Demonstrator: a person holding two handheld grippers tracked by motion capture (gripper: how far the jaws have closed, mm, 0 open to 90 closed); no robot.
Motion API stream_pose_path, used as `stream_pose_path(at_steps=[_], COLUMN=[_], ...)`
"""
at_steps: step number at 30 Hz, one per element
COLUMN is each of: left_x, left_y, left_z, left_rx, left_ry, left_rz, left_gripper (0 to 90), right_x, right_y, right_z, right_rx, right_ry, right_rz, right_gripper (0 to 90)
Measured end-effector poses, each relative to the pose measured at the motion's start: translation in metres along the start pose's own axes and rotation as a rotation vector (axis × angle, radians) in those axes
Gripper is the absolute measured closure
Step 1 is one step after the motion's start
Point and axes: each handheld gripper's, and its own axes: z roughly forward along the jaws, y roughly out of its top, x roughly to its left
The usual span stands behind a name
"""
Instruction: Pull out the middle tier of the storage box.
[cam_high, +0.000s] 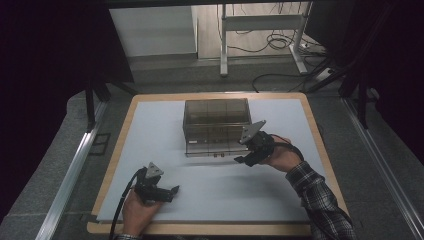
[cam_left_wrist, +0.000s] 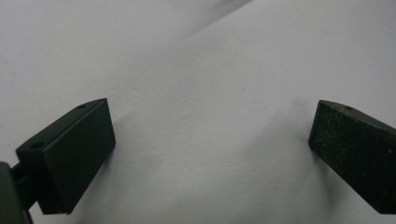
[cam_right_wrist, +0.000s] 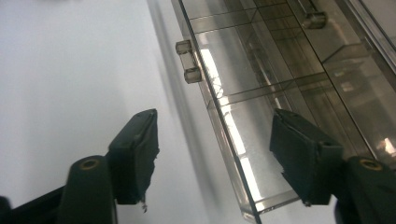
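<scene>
Right gripper (cam_right_wrist: 215, 154) jaws wide astride clear box (cam_right_wrist: 261, 93) edge; left gripper (cam_left_wrist: 210, 154) jaws wide over table (cam_left_wrist: 187, 70)

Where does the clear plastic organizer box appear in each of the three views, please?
High view: the clear plastic organizer box sits at centre, toward the table's far side.
Left gripper view: not in it.
Right gripper view: its lid fills the upper right, one edge between the open jaws.
Shared landmark: the white table surface.
</scene>
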Motion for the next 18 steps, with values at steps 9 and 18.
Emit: stream_pose_path(at_steps=[9, 18], left_x=[0.0, 0.0], left_y=[0.0, 0.0], left_z=[0.0, 0.0], left_rx=[0.0, 0.0], left_ry=[0.0, 0.0], left_rz=[0.0, 0.001], left_gripper=[0.1, 0.1], right_x=[0.007, 0.017], right_y=[-0.007, -0.019], right_z=[-0.005, -0.012], right_rx=[-0.021, -0.04], right_ry=[-0.024, -0.083], right_rz=[0.055, 0.132], right_gripper=[22.2, 10.3])
